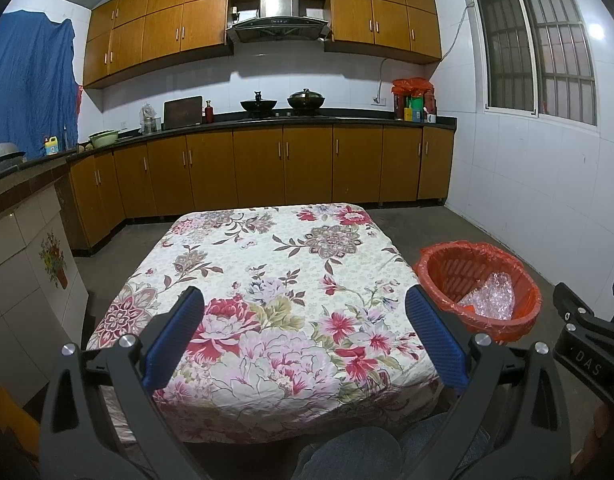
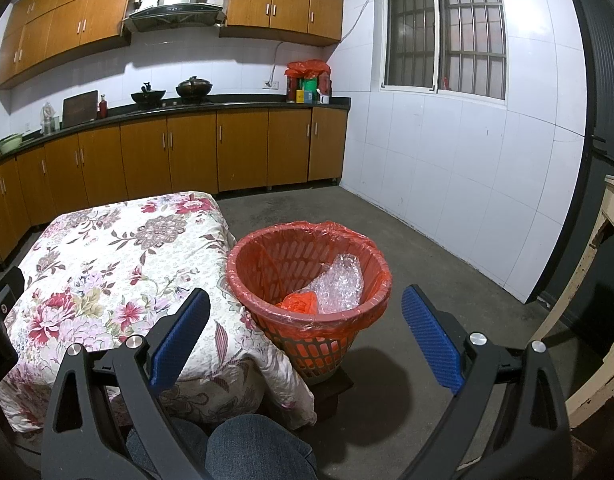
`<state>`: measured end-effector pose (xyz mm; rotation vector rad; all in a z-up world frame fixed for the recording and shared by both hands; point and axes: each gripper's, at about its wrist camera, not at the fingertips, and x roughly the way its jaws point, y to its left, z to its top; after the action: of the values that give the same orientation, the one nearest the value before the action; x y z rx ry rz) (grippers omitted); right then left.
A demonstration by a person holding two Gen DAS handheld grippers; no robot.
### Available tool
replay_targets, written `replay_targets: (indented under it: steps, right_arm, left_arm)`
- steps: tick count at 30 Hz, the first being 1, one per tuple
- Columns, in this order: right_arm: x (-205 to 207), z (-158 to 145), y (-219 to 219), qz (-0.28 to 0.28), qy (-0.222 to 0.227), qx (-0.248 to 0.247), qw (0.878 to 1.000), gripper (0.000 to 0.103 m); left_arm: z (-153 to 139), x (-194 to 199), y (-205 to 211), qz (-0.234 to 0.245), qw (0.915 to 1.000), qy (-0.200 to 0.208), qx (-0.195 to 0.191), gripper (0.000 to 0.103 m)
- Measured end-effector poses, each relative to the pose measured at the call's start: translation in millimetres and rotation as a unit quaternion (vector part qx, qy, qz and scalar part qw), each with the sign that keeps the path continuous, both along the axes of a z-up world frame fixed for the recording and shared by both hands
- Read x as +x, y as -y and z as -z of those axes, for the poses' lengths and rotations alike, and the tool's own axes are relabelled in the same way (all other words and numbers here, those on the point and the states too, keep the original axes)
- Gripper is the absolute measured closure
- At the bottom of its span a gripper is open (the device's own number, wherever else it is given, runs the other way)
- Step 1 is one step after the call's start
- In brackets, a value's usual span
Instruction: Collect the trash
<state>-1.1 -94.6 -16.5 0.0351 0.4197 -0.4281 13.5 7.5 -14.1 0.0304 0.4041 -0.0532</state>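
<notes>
A red mesh waste basket (image 2: 263, 316) lined with a red bag stands on the floor at the table's right side; it also shows in the left wrist view (image 1: 439, 276). Inside lie crumpled clear bubble wrap (image 2: 341, 284) (image 1: 489, 296) and a bit of orange plastic (image 2: 299, 304). My left gripper (image 1: 303, 316) is open and empty, held over the near edge of the table with the floral cloth (image 1: 267, 264). My right gripper (image 2: 307, 320) is open and empty, just in front of the basket. No loose trash shows on the cloth.
Kitchen counter and wooden cabinets (image 1: 267, 160) run along the far wall, with woks on the stove. A white tiled wall (image 2: 467, 180) stands to the right, with bare concrete floor (image 2: 427, 280) before it. A worn cream wooden frame (image 2: 603, 280) is at far right. The person's knees (image 2: 247, 448) are below.
</notes>
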Motion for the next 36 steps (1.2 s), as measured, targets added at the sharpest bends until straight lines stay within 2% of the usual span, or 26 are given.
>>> replay_targets:
  steps: [36]
  right_arm:
    - [-0.3,1.0,2.0,0.0,-0.004,0.004,1.0,0.007]
  left_arm:
    - [0.4,0.6,2.2,0.002,1.0,-0.002,0.001,0.004]
